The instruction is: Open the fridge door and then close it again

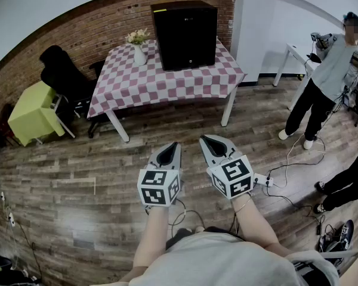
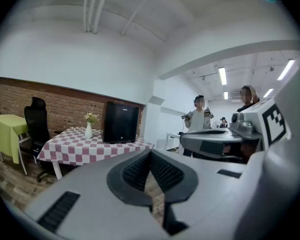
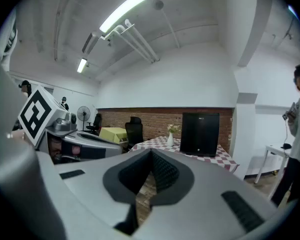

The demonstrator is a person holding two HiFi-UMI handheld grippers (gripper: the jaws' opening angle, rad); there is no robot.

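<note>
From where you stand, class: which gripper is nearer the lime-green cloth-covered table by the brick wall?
Left. The left gripper, shut, sits on the side of the lime-green table; the right gripper, also shut, is beside it, farther from that table.

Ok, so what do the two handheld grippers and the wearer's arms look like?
Both are grey wedges tapering to a point: left gripper, right gripper. Each carries a white cube with black square markers, and black ribbed pads line the jaws. The person wears a light grey top; the forearms are unsleeved.
</note>
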